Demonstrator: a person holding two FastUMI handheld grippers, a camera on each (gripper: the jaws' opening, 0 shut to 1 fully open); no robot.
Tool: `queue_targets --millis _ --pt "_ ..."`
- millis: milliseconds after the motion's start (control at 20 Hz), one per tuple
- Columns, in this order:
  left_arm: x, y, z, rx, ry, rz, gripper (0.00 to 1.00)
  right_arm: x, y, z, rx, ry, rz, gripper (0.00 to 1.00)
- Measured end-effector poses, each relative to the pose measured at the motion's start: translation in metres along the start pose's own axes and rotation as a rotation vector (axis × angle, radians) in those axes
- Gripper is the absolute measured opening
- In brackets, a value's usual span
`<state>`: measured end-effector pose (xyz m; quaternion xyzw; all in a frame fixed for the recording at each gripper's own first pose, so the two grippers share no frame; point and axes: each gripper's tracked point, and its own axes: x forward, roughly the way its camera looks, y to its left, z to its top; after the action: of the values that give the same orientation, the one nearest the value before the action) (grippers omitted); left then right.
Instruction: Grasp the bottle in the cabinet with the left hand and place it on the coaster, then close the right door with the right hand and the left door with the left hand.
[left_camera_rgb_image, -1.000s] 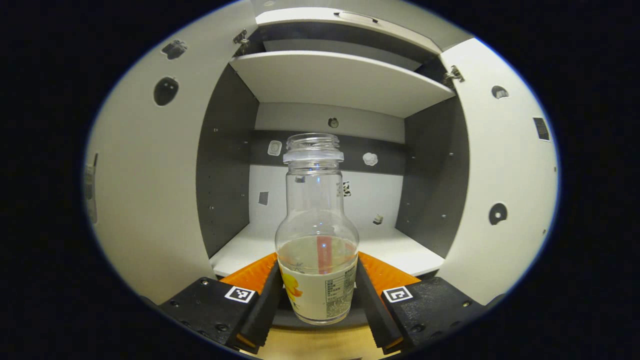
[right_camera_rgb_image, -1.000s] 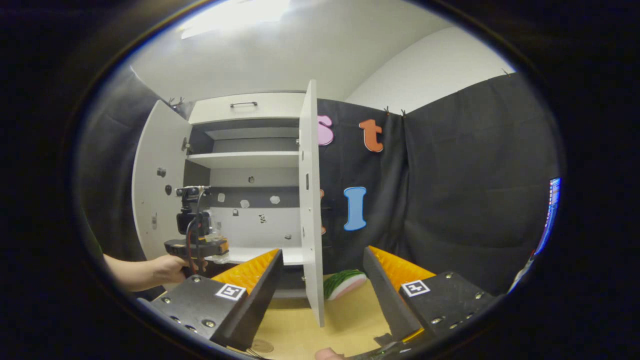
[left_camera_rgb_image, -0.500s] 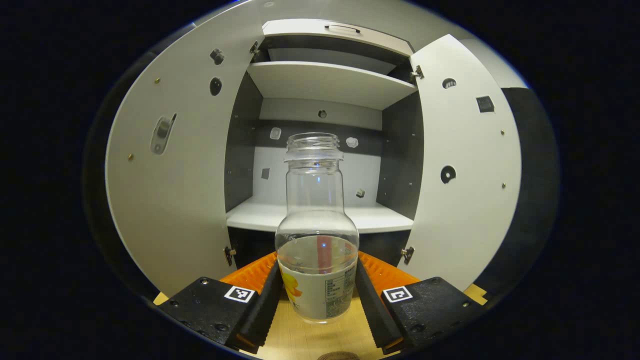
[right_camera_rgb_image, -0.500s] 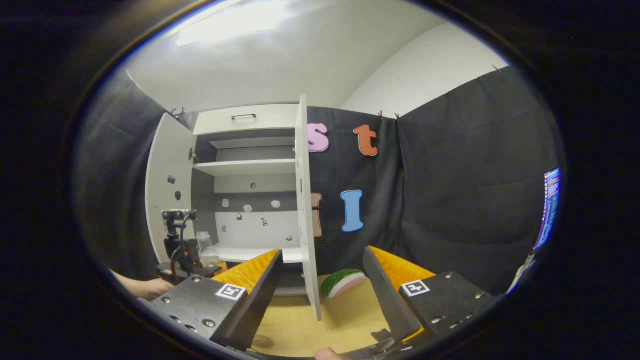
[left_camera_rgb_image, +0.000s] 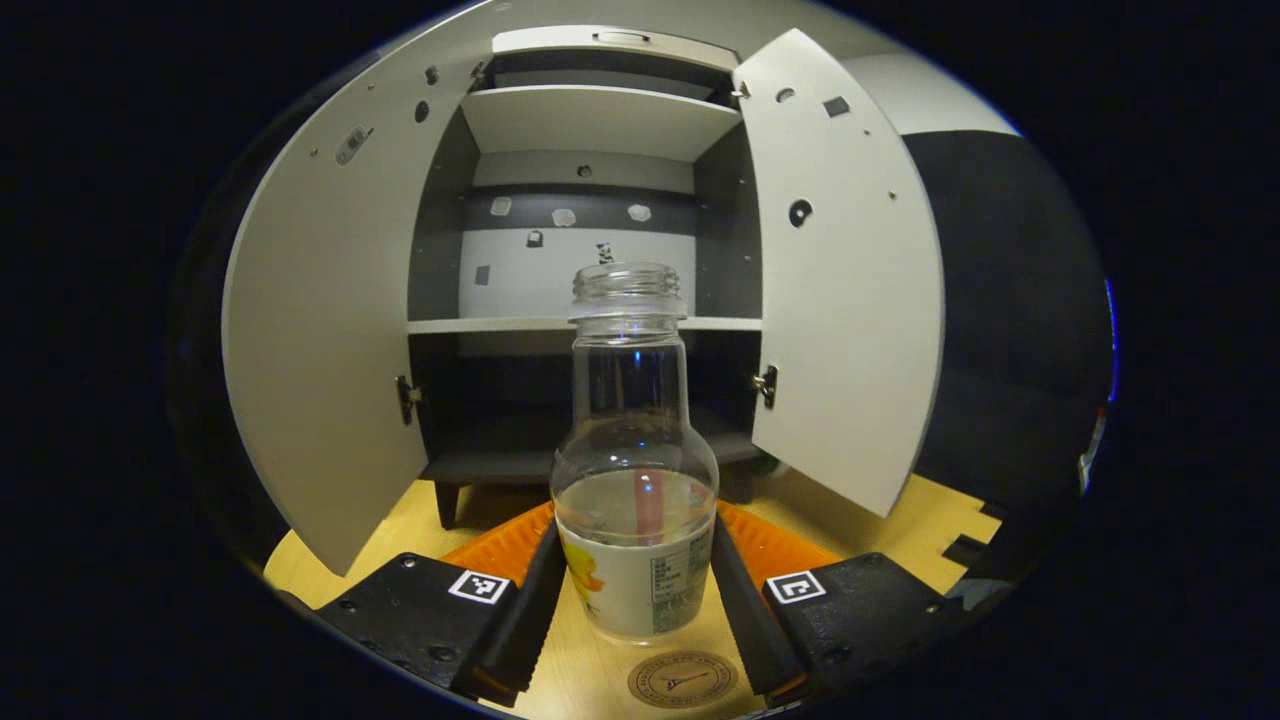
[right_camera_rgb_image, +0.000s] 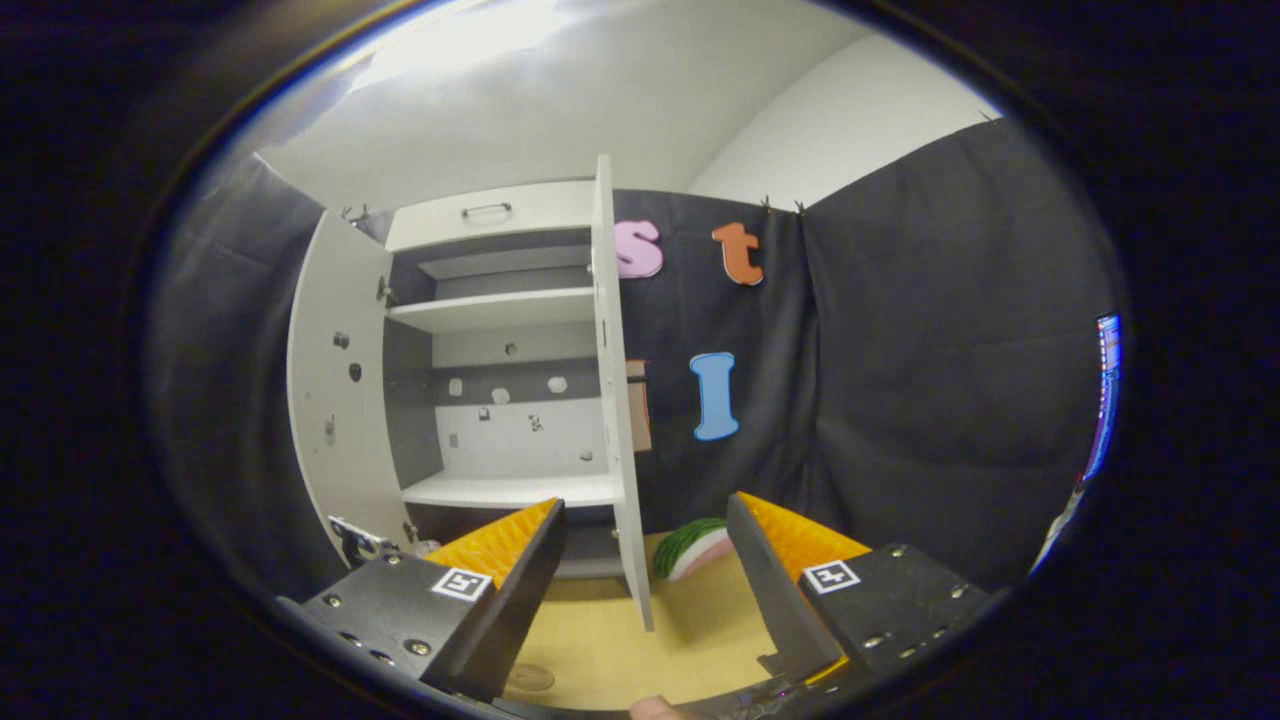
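The cabinet (left_camera_rgb_image: 585, 180) stands open on the wooden counter (left_camera_rgb_image: 590, 680), its left door (left_camera_rgb_image: 320, 330) and right door (left_camera_rgb_image: 850, 300) both swung wide, with 2 pale shelves showing inside. In the right gripper view the same cabinet (right_camera_rgb_image: 500, 350) sits ahead and to the left, its right door (right_camera_rgb_image: 620, 420) seen nearly edge-on, and a watermelon-slice toy (right_camera_rgb_image: 692, 548) lies on the counter (right_camera_rgb_image: 620, 640) just beyond that door.

The bottle (left_camera_rgb_image: 634, 470) is out in front of the cabinet, upright and uncapped, with clear liquid in its lower part and a printed label around its base. The left hand-held gripper (left_camera_rgb_image: 634, 600) pinches it, 1 finger pressed against each side of the labelled base. The bottle's base hangs just above and behind the round coaster (left_camera_rgb_image: 682, 680), which lies flat on the counter near the bottom of the left gripper view; I cannot tell whether the 2 touch.

The right hand-held gripper (right_camera_rgb_image: 648, 590) is spread wide with nothing between its fingers, held over the counter facing the right door's edge.
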<state>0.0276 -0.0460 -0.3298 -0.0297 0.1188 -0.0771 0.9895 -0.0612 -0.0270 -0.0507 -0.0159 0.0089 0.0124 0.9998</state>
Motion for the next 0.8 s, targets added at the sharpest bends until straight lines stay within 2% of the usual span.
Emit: queue_targets --millis 200,250,300,350,450,500,550,650,700,800 --pt "-0.005 -0.023 -0.046 0.039 0.010 -0.080 0.78 0.027 0.023 -0.018 -0.039 0.066 0.029 0.97" --pt "-0.005 -0.027 -0.053 0.054 0.013 -0.089 0.79 0.033 0.027 -0.022 -0.058 0.079 0.034 0.93" --pt "-0.006 -0.030 -0.061 0.054 0.021 -0.102 0.78 0.038 0.033 -0.027 -0.071 0.091 0.047 0.98" --pt "-0.006 -0.035 -0.068 0.051 0.019 -0.117 0.78 0.041 0.039 -0.031 -0.076 0.101 0.061 0.93" --pt "-0.007 -0.039 -0.078 0.059 0.030 -0.132 0.80 0.048 0.045 -0.042 -0.074 0.122 0.073 0.98" --pt "-0.007 -0.043 -0.083 0.056 0.033 -0.146 0.79 0.050 0.045 -0.047 -0.068 0.134 0.071 0.94" --pt "-0.010 -0.047 -0.088 0.066 0.037 -0.157 0.79 0.051 0.045 -0.054 -0.064 0.148 0.068 0.98" --pt "-0.014 -0.050 -0.101 0.093 0.051 -0.176 0.79 0.054 0.041 -0.063 -0.057 0.166 0.049 0.93" --pt "-0.016 -0.050 -0.107 0.106 0.056 -0.182 0.79 0.055 0.039 -0.064 -0.052 0.169 0.040 0.98" --pt "-0.019 -0.049 -0.116 0.114 0.068 -0.195 0.79 0.056 0.036 -0.069 -0.044 0.176 0.023 0.98"
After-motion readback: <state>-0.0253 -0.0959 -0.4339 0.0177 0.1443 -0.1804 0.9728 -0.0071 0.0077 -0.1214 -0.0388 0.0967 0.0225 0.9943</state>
